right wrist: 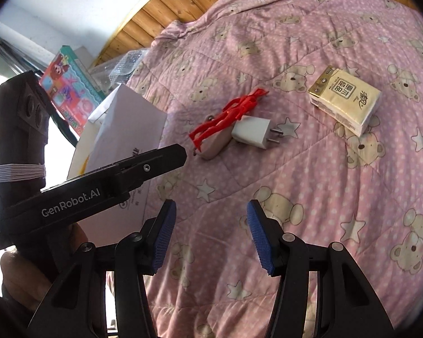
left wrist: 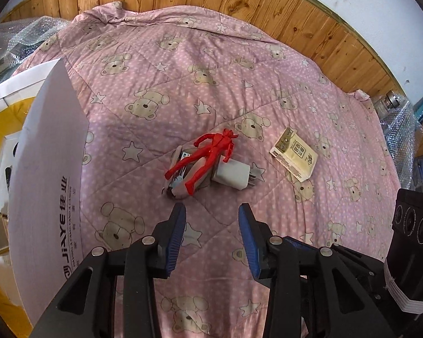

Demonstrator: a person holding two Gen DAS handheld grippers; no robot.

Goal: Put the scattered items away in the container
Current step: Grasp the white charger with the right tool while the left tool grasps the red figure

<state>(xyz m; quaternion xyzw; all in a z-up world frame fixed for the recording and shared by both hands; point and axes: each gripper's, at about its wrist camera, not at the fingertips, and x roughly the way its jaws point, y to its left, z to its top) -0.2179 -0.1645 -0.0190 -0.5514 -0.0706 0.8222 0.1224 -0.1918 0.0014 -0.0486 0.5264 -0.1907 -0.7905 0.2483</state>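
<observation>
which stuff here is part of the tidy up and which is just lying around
For the job: red toy figure, stapler under it, white charger plug, tissue pack, white cardboard box.

Just lying about: bubble wrap, colourful toy box, pink bear quilt.

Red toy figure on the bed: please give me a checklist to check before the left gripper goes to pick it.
1. Left gripper open and empty: ok.
2. Path to the red toy figure free: ok, only blanket between.
3. Figure lies alone: not ok, it rests across a stapler and touches the white charger.
4. Right gripper out of the way: ok, open, apart from the pile.
5. Box open to receive it: cannot tell, its flap hides the inside.
</observation>
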